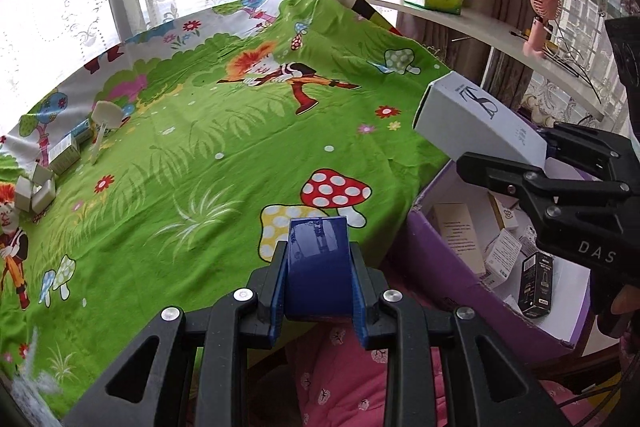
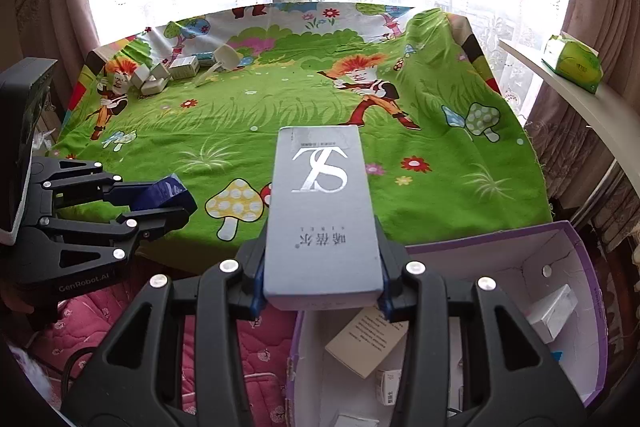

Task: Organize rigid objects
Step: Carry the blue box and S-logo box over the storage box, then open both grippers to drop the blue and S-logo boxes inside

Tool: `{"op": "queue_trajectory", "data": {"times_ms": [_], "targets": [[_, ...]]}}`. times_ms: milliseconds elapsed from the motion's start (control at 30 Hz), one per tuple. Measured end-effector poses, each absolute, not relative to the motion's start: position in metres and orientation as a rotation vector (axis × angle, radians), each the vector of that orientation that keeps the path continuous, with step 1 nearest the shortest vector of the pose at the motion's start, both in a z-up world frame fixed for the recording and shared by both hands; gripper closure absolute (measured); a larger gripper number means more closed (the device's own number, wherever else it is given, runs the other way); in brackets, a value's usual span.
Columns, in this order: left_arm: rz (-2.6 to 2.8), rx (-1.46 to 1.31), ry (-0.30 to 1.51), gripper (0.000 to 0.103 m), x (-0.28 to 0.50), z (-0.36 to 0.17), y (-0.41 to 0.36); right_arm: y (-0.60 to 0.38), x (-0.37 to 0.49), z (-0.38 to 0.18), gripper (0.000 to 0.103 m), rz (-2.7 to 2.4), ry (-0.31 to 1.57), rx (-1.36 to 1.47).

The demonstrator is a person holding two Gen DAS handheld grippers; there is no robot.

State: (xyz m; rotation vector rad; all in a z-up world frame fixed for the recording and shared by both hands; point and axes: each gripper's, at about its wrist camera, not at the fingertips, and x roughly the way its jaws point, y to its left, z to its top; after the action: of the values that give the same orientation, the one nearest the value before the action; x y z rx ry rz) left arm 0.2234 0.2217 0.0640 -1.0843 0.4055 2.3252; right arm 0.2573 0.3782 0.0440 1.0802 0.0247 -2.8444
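Both grippers carry cargo at the near edge of the surface (image 2: 304, 107), which is draped in a green cartoon cloth. The left gripper (image 1: 319, 269) is clamped on a small glossy dark-blue box (image 1: 318, 259), held just over the cloth's near edge. The right gripper (image 2: 322, 267) grips a long grey carton (image 2: 320, 211) marked with a large silver "SL", held above the near left corner of the purple storage box (image 2: 576, 247) that sits just off the surface's near right corner.

That storage box already holds several cartons, so the sorting looks well under way, with these two likely to go in next. Still left is a cluster of small pale boxes (image 2: 168, 75) at the far left corner, with a white scoop-like item (image 2: 228, 57) among them.

How many pieces make up that cluster is hard to tell at this size. The storage box's near end is cut off by the frame and the grippers, and most of the labels inside are too small to read.
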Motion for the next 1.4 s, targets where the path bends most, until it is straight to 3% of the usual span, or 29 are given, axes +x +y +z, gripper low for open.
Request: {"op": "queue_trajectory", "data": {"times_ms": [800, 967, 1033, 1067, 1100, 1133, 1167, 1400], "targets": [[1.979, -0.958, 0.713, 0.075, 0.290, 0.053, 0.379, 0.525, 0.317, 0.027, 0.058, -3.157, -0.174, 1.210], [1.944, -0.951, 0.702, 0.075, 0.291, 0.048, 0.391, 0.540, 0.323, 0.020, 0.058, -3.188, -0.162, 1.282], [1.908, -0.943, 0.621, 0.074, 0.289, 0.048, 0.392, 0.544, 0.323, 0.019, 0.057, -3.199, -0.158, 1.309], [1.882, -0.941, 0.568, 0.065, 0.287, 0.048, 0.392, 0.546, 0.322, 0.019, 0.055, -3.210, -0.156, 1.325], [1.860, -0.956, 0.536, 0.056, 0.285, 0.046, 0.393, 0.548, 0.320, 0.018, 0.038, -3.217, -0.162, 1.353], [1.851, -0.971, 0.517, 0.036, 0.283, 0.044, 0.392, 0.549, 0.318, 0.016, 0.025, -3.208, -0.174, 1.386], [1.858, -0.966, 0.489, 0.031, 0.281, 0.043, 0.387, 0.549, 0.316, 0.016, 0.011, -3.198, -0.181, 1.401], [2.077, -0.949, 0.332, 0.026, 0.233, 0.052, 0.298, 0.503, 0.276, 0.025, 0.011, -3.133, -0.076, 1.361]]}}
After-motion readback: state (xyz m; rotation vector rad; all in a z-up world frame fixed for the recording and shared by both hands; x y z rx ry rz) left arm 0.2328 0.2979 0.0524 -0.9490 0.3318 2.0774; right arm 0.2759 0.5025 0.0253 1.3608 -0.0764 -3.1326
